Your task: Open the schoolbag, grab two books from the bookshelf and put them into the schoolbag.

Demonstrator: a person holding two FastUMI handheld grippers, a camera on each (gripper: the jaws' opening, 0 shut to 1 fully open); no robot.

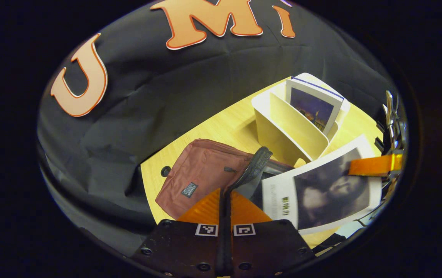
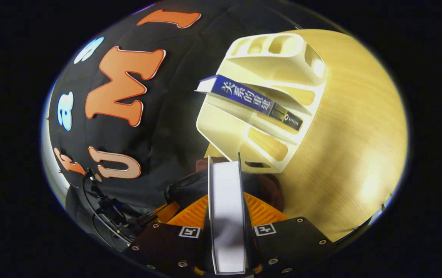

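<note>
Pale wood forms the table (image 1: pixel 213 127), backed by the booth's black cloth wall. On it lies the maroon schoolbag (image 1: pixel 201 173), its mouth open, with the left gripper (image 1: pixel 225 200) closed tight on the zipper edge (image 1: pixel 253 166) and lifting it. Just beside the bag stands the cream bookshelf (image 1: pixel 290 127), with one blue-spined book (image 2: pixel 252 100) leaning in a slot. In the right gripper view, the right gripper (image 2: pixel 225 216) clamps a second book (image 2: pixel 226 216) edge-on, both fingers pressed on its covers. The left gripper view shows that book's grey cover (image 1: pixel 329 189) tilted over the bag's opening, touching or nearly touching it.
</note>
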